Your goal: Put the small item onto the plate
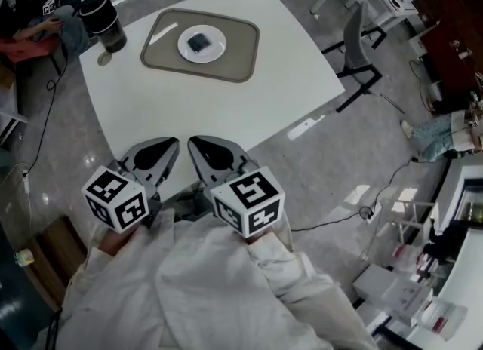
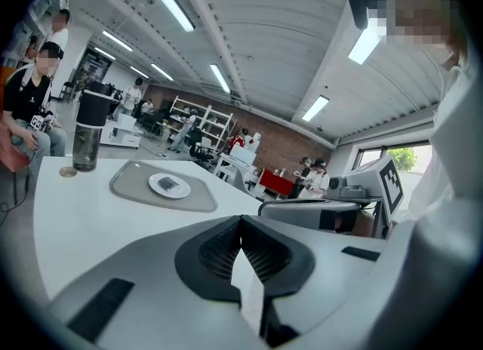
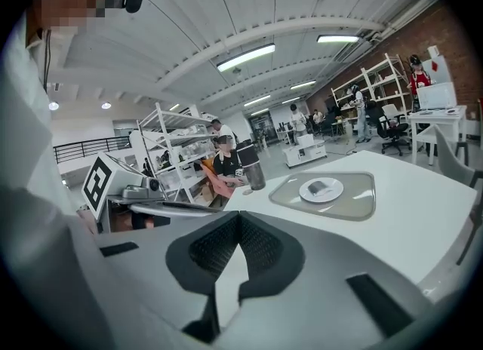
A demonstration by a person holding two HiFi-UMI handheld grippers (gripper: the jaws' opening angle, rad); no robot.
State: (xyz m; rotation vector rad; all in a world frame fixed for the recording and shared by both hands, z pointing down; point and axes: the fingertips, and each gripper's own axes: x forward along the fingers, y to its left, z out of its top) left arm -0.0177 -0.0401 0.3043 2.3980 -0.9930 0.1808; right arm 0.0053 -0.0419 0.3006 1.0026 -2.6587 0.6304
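Note:
A small dark item (image 1: 199,42) lies on a white plate (image 1: 217,45), which sits on a grey mat (image 1: 238,47) at the far side of the white table (image 1: 226,107). Both grippers hover side by side over the table's near edge, close to my body and far from the plate. In the head view my left gripper (image 1: 172,143) is shut with nothing in it, and my right gripper (image 1: 193,142) beside it is also shut and empty. The left gripper view has the plate (image 2: 157,184) and item (image 2: 170,185) beyond the closed jaws. The right gripper view shows the plate (image 3: 334,192) and item (image 3: 318,187) ahead.
A dark tumbler (image 1: 103,18) stands at the table's far left corner, with a small round disc (image 1: 104,59) beside it. A person (image 1: 30,9) sits beyond that corner. A grey chair (image 1: 358,47) stands to the right of the table. Cables trail on the floor.

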